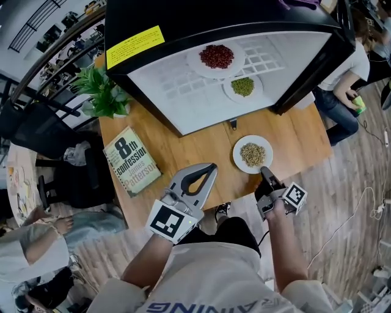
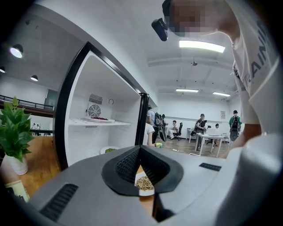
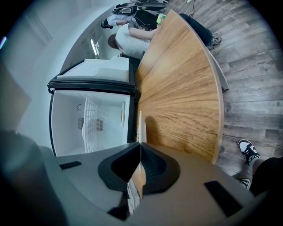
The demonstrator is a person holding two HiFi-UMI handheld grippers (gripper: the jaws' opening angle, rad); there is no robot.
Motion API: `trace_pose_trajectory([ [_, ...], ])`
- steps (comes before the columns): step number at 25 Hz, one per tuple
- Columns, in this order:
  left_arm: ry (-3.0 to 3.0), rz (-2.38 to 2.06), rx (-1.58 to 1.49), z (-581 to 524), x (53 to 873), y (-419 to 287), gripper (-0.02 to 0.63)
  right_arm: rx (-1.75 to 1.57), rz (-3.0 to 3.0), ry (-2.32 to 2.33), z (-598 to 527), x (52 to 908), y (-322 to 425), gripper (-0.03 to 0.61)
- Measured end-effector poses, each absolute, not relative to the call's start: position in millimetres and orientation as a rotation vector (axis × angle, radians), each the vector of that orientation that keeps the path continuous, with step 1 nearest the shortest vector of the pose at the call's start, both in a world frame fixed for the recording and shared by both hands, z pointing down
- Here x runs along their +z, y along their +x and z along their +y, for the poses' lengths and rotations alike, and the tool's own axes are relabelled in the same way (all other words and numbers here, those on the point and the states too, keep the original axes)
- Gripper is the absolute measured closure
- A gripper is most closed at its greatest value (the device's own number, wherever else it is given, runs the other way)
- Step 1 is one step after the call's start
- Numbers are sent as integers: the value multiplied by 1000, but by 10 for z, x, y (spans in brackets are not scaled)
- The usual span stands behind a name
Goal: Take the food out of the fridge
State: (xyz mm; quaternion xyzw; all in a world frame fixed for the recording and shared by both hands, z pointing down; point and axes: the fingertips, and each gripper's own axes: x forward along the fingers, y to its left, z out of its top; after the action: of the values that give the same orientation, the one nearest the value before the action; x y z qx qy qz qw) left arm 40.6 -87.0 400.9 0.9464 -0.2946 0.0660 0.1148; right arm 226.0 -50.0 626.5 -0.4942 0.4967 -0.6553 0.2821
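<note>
The right gripper (image 1: 264, 173) is clamped on the rim of the plate of pale grains (image 1: 239, 156), out on the table (image 1: 183, 153) before the open fridge (image 1: 201, 18). The left gripper (image 1: 211, 167) is closed and empty. A plate of red beans (image 1: 194, 62) and a plate of green beans (image 1: 229, 92) sit inside.

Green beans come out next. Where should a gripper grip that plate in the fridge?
Likely the near rim of the green-bean plate, jaws coming in level through the open fridge: beans fill its middle and a shelf hangs over it.
</note>
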Motion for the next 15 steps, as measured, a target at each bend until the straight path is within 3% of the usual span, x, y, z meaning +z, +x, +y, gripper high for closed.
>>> trace_pose_trajectory([
  [15,2767,-891,199,-854,4052,266,609,-1815,1600,-1507,-496,6396,2083,530],
])
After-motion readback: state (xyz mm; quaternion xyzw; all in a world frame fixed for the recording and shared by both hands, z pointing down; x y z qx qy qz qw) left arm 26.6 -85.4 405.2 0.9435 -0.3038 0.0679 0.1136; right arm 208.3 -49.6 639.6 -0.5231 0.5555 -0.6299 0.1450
